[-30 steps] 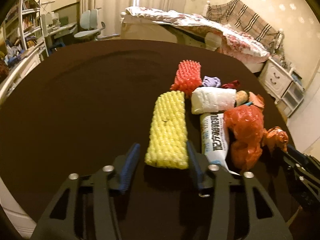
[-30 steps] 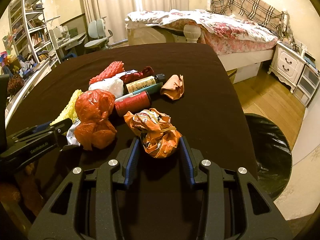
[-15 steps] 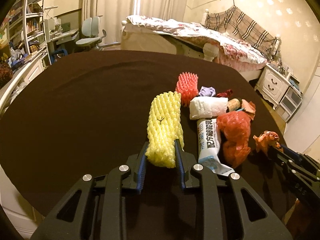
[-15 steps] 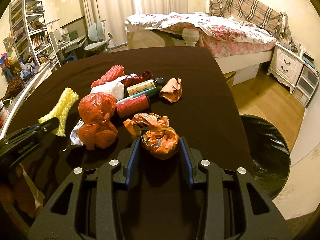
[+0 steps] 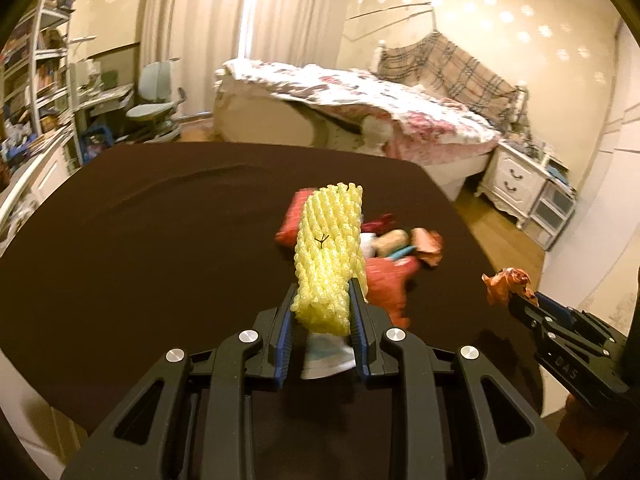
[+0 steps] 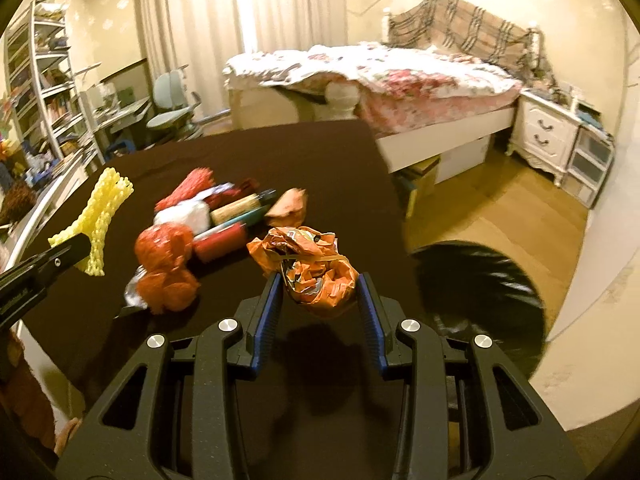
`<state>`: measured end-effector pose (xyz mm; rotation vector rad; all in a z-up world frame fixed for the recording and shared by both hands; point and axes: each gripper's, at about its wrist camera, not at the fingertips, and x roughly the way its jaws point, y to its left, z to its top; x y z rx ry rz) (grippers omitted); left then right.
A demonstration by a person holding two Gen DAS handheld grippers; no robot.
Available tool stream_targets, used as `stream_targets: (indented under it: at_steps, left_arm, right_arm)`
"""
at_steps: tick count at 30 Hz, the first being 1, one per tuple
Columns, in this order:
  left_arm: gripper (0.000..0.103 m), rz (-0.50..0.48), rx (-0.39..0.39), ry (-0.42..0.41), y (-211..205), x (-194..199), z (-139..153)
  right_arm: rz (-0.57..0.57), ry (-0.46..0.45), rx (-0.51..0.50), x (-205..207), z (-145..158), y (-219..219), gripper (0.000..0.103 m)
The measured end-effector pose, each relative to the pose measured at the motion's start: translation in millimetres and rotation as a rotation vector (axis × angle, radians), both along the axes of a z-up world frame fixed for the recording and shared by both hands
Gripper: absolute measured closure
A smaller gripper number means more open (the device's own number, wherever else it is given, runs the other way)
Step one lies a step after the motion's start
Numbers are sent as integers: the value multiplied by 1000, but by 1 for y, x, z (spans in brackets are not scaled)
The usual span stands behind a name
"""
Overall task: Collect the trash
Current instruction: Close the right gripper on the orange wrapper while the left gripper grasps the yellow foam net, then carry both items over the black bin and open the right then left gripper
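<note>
Grippers hover above the dark bench (image 5: 140, 240): left gripper (image 5: 322, 312) clenches yellow foam net (image 5: 328, 256), right gripper (image 6: 320, 304) grasps orange wrapper (image 6: 316, 272); bed (image 6: 400, 80) behind.

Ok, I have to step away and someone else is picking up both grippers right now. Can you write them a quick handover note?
Left gripper: shut on the yellow foam net, held above the table.
Right gripper: shut on the crumpled orange wrapper, also off the table.
Bin: the black-lined trash bin stands on the floor past the table's right edge.
Done: nothing shows as binned; its inside is too dark to check.
Left: drop both held pieces in, then clear the pile: red plastic bag, red foam net, white wad, red tube, tan scrap and the rest.
</note>
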<state>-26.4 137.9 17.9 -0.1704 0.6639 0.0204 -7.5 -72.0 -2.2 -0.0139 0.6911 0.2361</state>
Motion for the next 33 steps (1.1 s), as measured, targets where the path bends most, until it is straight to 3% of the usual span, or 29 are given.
stream_targets:
  at_steps: [7,17,33]
  left_arm:
    - [77,-127,7,-17,-51,16,3]
    - [77,-268,37,-2,-122,44,-12]
    - [77,-395,130,72,-200,84,-45]
  right_arm:
    - [-124,-32,-2,2,8,-48,66]
    - [-286,-23,1,9,-6,-114,66]
    - [-369,43,16,34,-40,-158,65]
